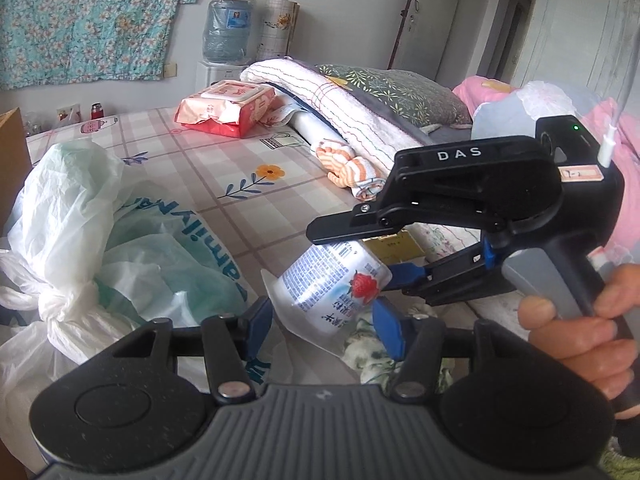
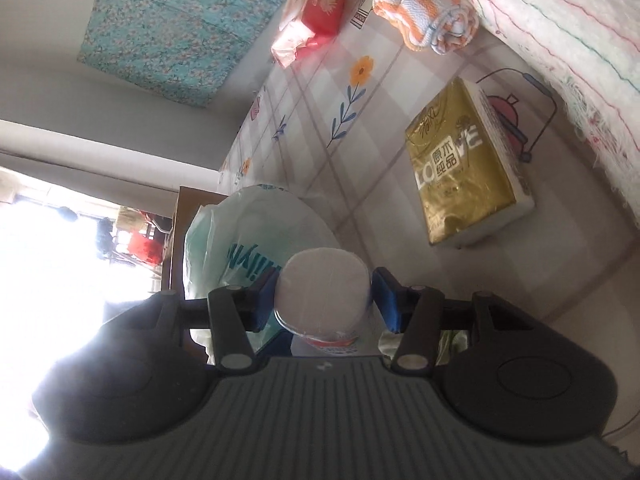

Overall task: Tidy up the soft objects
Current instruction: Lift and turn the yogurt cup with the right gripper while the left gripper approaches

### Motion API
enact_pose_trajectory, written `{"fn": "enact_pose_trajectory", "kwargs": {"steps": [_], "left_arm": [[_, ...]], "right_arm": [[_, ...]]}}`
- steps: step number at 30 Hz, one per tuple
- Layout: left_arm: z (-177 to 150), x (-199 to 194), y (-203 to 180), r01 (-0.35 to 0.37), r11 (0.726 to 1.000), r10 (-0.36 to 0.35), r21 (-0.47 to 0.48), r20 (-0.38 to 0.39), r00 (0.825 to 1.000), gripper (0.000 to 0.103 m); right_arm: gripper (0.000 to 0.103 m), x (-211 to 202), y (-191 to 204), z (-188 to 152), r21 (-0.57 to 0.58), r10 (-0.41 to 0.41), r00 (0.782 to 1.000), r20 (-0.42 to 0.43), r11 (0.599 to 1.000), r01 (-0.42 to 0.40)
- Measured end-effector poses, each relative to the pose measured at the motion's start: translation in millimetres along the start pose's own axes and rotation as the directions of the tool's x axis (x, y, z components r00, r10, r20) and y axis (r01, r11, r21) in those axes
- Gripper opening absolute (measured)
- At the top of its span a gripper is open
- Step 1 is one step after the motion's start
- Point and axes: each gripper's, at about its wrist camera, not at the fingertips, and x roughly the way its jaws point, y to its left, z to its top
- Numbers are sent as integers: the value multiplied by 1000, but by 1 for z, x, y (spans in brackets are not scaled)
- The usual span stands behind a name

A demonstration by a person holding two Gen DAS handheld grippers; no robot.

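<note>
Left wrist view: a cylindrical pack of white cotton pads in clear printed plastic with a strawberry picture (image 1: 334, 280) sits tilted in mid-frame, above the checked, flower-printed bed sheet (image 1: 208, 168). The left gripper (image 1: 322, 326) has its blue-padded fingers (image 1: 386, 330) spread apart on either side of the pack's lower end; whether the pads touch the wrapper cannot be told. The right gripper (image 1: 356, 254), black with "DAS" on its body and held by a bare hand (image 1: 580, 340), reaches in from the right. Its upper finger lies across the top of the pack and its lower blue-tipped finger meets the pack's right side, so it looks clamped on the pack. To the left lies a crumpled white and green plastic bag (image 1: 92, 248). Farther back are a rolled orange-and-white striped towel (image 1: 348, 170), a red and pink wipes packet (image 1: 228, 114) and a folded white quilted blanket (image 1: 340, 104).

Right wrist view: the round white end of the pad pack (image 2: 322, 294) fills the space between the right gripper (image 2: 324, 300) fingers (image 2: 386, 304), which stand against its sides. The plastic bag (image 2: 248, 236) lies just behind it. On the sheet (image 2: 360, 168) rest a gold tissue pack (image 2: 460, 164), the striped towel (image 2: 424, 12) and the wipes packet (image 2: 316, 8).
</note>
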Motion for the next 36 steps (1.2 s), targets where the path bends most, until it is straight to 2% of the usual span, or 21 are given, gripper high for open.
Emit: {"fn": "enact_pose_trajectory", "kwargs": {"steps": [3, 6, 9, 17, 19, 20, 22, 24, 27, 36], "left_arm": [[1, 3, 0, 17, 1000, -17, -7, -5, 1000, 56], [0, 4, -2, 17, 1000, -17, -4, -4, 1000, 55], [0, 5, -2, 24, 1000, -24, -6, -11, 1000, 54], [-1, 9, -5, 26, 1000, -26, 0, -20, 999, 54], [-1, 10, -6, 24, 1000, -24, 1, -21, 999, 54], [-1, 11, -6, 24, 1000, -24, 1, -22, 999, 54], [-1, 12, -6, 24, 1000, -24, -1, -22, 999, 54], [-1, 12, -6, 24, 1000, -24, -2, -24, 999, 54], [-2, 13, -7, 25, 1000, -25, -1, -27, 999, 54], [-4, 16, -7, 31, 1000, -31, -2, -35, 999, 54]], "right_arm": [[51, -3, 3, -1, -31, -70, 997, 30, 997, 71], [51, -6, 3, -2, -35, -93, 994, 49, 995, 94], [51, -12, 5, -2, -69, -147, 986, 83, 986, 152], [53, -20, 13, -4, -132, -212, 967, 139, 964, 230], [56, -22, 17, -4, -146, -223, 963, 149, 958, 245], [62, -23, 18, -4, -156, -233, 960, 156, 954, 257], [65, -23, 23, -5, -175, -235, 959, 160, 949, 262], [73, -22, 28, -6, -200, -244, 956, 162, 941, 274], [78, -18, 35, -9, -234, -268, 950, 159, 925, 299], [82, 1, 47, -13, -301, -339, 931, 138, 881, 366]]}}
